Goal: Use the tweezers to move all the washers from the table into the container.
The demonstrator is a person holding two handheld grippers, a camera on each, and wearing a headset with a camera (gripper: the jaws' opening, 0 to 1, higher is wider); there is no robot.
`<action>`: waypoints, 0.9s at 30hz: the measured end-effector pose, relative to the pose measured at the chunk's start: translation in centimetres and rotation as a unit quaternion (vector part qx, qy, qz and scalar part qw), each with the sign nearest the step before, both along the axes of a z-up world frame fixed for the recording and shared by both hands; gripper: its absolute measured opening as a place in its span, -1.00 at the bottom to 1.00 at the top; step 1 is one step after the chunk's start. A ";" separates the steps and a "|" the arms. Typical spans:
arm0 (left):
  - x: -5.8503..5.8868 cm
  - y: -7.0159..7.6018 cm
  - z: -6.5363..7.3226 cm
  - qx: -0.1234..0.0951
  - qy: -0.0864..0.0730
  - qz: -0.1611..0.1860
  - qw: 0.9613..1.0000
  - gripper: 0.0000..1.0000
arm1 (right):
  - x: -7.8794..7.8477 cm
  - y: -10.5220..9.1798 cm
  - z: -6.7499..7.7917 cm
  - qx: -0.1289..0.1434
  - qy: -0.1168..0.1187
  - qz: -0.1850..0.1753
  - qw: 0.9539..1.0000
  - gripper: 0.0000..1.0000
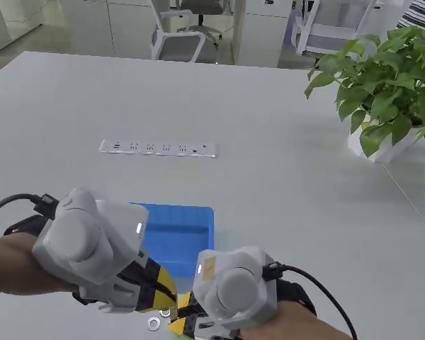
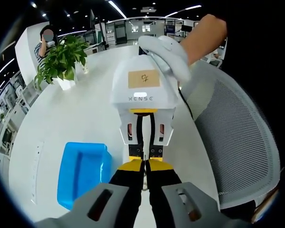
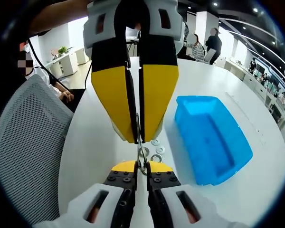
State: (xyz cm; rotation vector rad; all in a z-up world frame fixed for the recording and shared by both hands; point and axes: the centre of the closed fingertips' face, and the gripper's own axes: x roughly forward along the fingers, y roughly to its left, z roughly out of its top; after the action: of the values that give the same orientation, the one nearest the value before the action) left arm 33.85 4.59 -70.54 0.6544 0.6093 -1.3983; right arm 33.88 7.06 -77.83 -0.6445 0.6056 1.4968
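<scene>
The right gripper [image 3: 140,167] sits closest, its jaws pressed together on a thin metal strip that I take for the tweezers [image 3: 141,156]. The left gripper [image 3: 138,138] faces it nose to nose. Its yellow-tipped jaws are drawn almost shut, with the far end of the strip running up into the slit between them. Whether they truly grip it I cannot tell. The tweezers' long axis lies along the line joining the two grippers, low over the white worktop [image 1: 269,142].

The washers [image 3: 156,152] lie in a small cluster on the worktop just beside that meeting point. They are on the side toward the blue container [image 3: 213,142], which stands near but apart from them. Both grippers are about equally near the washers. My guess is that the next move needs the tweezers' points tipped sideways and down toward the cluster.
</scene>
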 end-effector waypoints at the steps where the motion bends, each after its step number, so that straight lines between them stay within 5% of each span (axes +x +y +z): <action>1: 0.1 0.0 0.0 0.000 -0.001 0.001 1.000 -0.88 | 0.0 0.0 0.0 0.000 0.000 0.000 1.000 -0.85; 16: 0.0 1.2 0.6 -0.029 0.002 0.035 0.999 -0.49 | -0.1 0.1 0.0 0.000 0.001 0.002 1.000 -0.85; 27: 0.3 3.2 1.4 -0.076 0.018 0.114 0.990 -0.16 | -0.2 0.0 1.0 0.002 -0.001 0.008 1.000 -0.85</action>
State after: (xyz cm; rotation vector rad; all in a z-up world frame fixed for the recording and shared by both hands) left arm 34.12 7.79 -69.13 0.4242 0.5805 -1.2311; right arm 33.64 7.03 -76.88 -0.6495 0.5973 1.5110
